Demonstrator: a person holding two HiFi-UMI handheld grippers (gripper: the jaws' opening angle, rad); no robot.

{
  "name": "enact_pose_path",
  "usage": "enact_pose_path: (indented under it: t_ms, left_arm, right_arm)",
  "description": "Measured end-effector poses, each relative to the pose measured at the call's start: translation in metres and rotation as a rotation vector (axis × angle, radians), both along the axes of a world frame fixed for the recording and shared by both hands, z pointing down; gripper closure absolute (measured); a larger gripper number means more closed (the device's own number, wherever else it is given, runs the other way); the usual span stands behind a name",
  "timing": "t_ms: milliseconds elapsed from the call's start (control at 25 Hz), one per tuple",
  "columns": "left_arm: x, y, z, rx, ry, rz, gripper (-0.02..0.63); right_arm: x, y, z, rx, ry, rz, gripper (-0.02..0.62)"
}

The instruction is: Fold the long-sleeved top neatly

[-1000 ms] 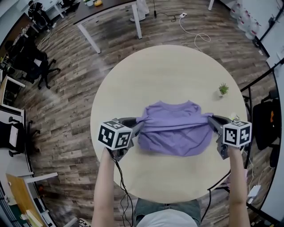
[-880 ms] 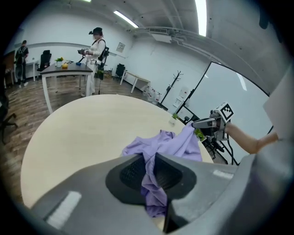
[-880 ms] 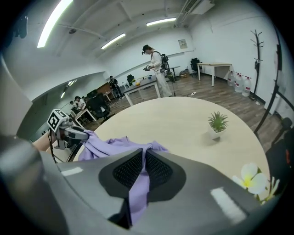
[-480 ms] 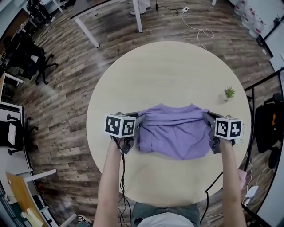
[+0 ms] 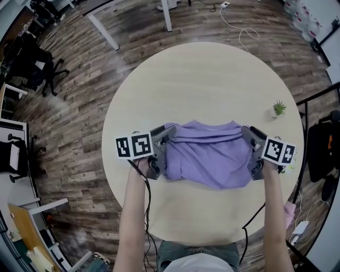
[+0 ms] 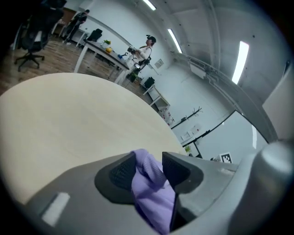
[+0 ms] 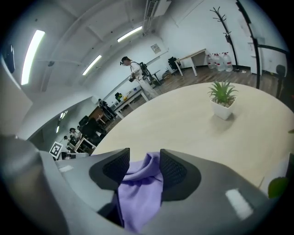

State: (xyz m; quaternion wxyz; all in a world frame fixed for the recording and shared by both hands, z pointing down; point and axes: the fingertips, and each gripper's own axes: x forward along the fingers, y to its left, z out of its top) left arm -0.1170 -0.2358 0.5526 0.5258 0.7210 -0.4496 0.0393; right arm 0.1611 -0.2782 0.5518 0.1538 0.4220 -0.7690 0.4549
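Observation:
A purple long-sleeved top [image 5: 209, 154] lies partly folded on the round beige table [image 5: 202, 79], neckline towards the far side. My left gripper [image 5: 166, 134] is shut on the top's left upper edge; a bunch of purple cloth [image 6: 147, 179] shows between its pads. At the right upper edge my right gripper [image 5: 247, 134] is shut on the top too, with cloth [image 7: 142, 183] pinched between its pads. The held edge is stretched between the two grippers, a little above the lower layer of the top.
A small potted plant [image 5: 278, 109] stands at the table's right edge, also the potted plant [image 7: 222, 101] in the right gripper view. Wooden floor surrounds the table, with white desks [image 5: 133, 16] and office chairs [image 5: 32, 69] beyond. People stand far off in the room.
Both grippers have carried the held edge of the top away from me, towards the neckline. They have come slightly closer together, and the fold now lies further over the top.

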Motion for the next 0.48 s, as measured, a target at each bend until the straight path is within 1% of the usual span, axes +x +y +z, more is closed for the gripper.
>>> enact_pose_path:
  t_ms: [80,160,240,320,360,400,440,480]
  left_arm:
    - [-0.002,-0.006,-0.008,0.012,0.078,-0.056,0.41]
    - [-0.005,-0.012,-0.016,0.03,0.146,-0.116,0.407]
    - [-0.013,-0.019,-0.022,0.05,0.196,-0.197,0.406]
    - [-0.028,-0.024,-0.026,0.063,0.24,-0.299,0.407]
    - [-0.035,-0.026,-0.028,0.069,0.259,-0.338,0.407]
    - [-0.041,-0.027,-0.031,0.075,0.269,-0.36,0.407]
    - [-0.044,-0.028,-0.033,0.082,0.263,-0.363,0.407]
    - [-0.046,-0.028,-0.035,0.086,0.241,-0.351,0.407]
  right_arm:
    - [0.0,-0.005,-0.009,0.032,-0.009,0.005,0.371]
    - [-0.002,-0.006,-0.015,0.054,0.009,-0.017,0.379]
    - [-0.005,0.0,-0.014,0.059,0.057,-0.065,0.394]
    - [-0.008,0.012,-0.006,0.039,0.13,-0.146,0.424]
    - [-0.011,0.02,0.0,0.021,0.166,-0.196,0.454]
    - [-0.013,0.027,0.005,0.004,0.197,-0.245,0.497]
    - [-0.016,0.031,0.01,-0.008,0.221,-0.283,0.511]
    - [-0.018,0.034,0.015,-0.012,0.236,-0.306,0.511]
